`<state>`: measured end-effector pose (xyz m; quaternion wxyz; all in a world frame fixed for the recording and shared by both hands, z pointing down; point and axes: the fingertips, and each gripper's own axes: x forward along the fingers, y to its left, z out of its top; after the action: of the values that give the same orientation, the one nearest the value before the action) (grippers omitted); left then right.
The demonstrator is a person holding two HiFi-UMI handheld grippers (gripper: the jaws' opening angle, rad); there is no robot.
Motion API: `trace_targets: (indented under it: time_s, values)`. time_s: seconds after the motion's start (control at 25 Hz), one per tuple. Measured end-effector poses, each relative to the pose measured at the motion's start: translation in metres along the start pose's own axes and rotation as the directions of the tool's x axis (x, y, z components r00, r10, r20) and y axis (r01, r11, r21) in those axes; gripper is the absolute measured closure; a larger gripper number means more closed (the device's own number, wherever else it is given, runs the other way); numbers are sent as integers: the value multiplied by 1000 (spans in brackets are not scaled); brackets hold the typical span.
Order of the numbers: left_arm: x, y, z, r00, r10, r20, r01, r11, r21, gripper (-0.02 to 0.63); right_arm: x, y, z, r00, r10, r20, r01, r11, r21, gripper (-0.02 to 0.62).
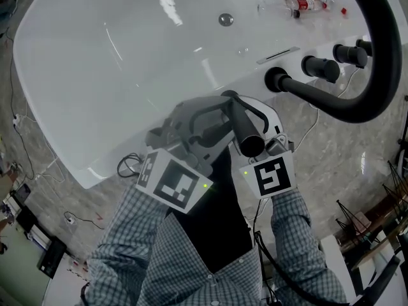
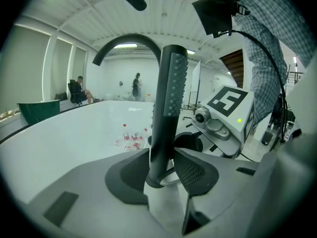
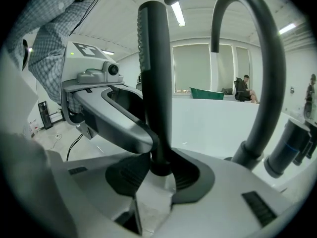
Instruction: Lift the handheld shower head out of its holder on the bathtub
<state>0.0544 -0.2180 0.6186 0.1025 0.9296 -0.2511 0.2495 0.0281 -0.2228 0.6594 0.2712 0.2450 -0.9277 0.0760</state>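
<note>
The handheld shower head [image 1: 245, 129] is a dark stick-shaped handle standing upright in its holder on the white bathtub [image 1: 127, 62] rim. Both grippers reach it from the near side. My left gripper [image 1: 220, 116] has its jaws on either side of the handle's lower part [image 2: 166, 108]; the pads stand wide and I see no pad pressing. My right gripper [image 1: 258, 116] straddles the same handle [image 3: 156, 83] from the other side, jaws wide too. The left gripper view shows a pale ring [image 2: 168, 178] at the handle's foot. Each gripper appears in the other's view: right gripper [image 2: 225, 118], left gripper [image 3: 99, 98].
A tall black arched faucet spout [image 1: 376, 56] rises just right of the shower head, with two black knobs [image 1: 322, 67] beside it on the rim. Several small bottles [image 1: 306, 2] lie in the tub's far end near the drain [image 1: 225, 19]. Cables [image 1: 131, 164] trail on the floor.
</note>
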Motion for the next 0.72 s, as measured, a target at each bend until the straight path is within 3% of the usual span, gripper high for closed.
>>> trace_targets:
  time_s: [0.72]
  values:
    - [0,11,5,999,25,40,-24,999,-25,480,-1,-4,3,998,-16,57,14,999,36,474]
